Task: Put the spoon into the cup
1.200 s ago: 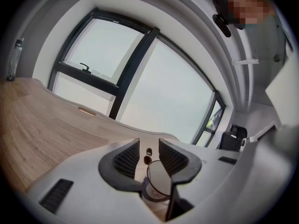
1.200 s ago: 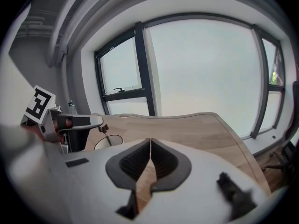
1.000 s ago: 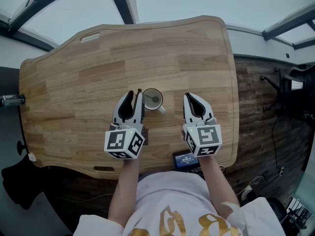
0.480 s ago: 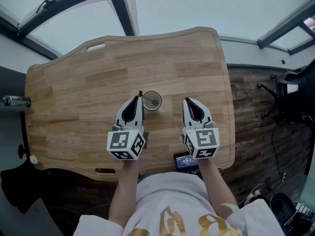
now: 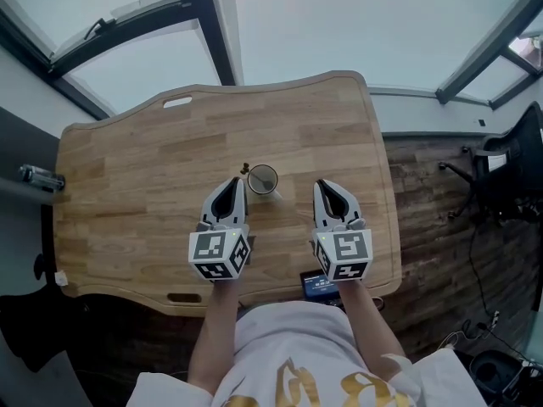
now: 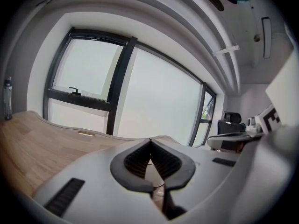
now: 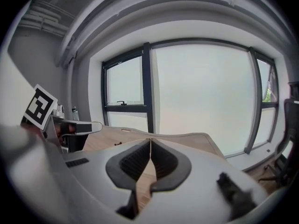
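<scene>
A small pale cup (image 5: 262,179) stands upright near the middle of the wooden table (image 5: 127,159), with the spoon inside it; the spoon's dark handle end (image 5: 245,169) pokes over the cup's left rim. My left gripper (image 5: 240,181) hovers just to the near left of the cup and does not touch it. Its jaws have just been closing and now meet with nothing between them (image 6: 150,140). The right gripper (image 5: 318,185) hangs to the cup's right, shut and empty, pads together (image 7: 150,139).
A small dark device with a lit screen (image 5: 321,282) lies at the table's near edge under my right hand. A bottle (image 5: 38,176) stands beyond the left edge, an office chair (image 5: 509,176) on the floor to the right. Big windows lie ahead.
The left jaws went from wide open beside the cup to shut. Both grippers rose and drew back slightly toward me; cup and spoon stayed put.
</scene>
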`<state>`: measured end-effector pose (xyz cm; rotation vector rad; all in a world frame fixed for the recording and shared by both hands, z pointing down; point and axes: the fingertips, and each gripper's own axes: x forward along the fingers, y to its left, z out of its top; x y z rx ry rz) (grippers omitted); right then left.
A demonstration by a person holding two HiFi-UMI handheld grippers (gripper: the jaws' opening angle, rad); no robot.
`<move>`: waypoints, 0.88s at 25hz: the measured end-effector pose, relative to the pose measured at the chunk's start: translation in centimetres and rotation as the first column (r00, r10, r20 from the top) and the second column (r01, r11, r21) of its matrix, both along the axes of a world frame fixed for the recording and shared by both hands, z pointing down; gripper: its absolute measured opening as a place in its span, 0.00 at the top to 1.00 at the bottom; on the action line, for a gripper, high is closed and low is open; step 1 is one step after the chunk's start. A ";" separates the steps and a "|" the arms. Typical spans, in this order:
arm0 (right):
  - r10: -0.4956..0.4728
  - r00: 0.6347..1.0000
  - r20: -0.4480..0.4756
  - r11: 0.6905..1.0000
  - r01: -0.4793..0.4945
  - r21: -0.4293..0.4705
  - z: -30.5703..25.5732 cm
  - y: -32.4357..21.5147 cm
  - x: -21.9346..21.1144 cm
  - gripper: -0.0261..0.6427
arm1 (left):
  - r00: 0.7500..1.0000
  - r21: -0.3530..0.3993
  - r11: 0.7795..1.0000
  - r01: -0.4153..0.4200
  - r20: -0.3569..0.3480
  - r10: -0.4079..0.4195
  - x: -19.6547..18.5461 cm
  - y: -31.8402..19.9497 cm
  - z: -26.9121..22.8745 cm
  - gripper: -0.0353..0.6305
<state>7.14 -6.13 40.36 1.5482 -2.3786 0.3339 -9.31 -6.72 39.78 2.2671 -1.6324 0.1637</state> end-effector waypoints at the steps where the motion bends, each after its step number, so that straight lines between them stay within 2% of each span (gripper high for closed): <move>1: 0.001 1.000 -0.001 1.000 -0.001 0.005 -0.2 0.4 0.0 0.91 | 1.000 0.003 1.000 0.000 0.002 0.000 -0.1 0.3 -0.2 0.93; 22: -0.005 1.000 -0.025 0.997 0.007 0.081 -2.9 4.9 -1.0 0.92 | 0.999 0.054 0.998 0.010 0.036 -0.012 -1.4 4.8 -2.7 0.93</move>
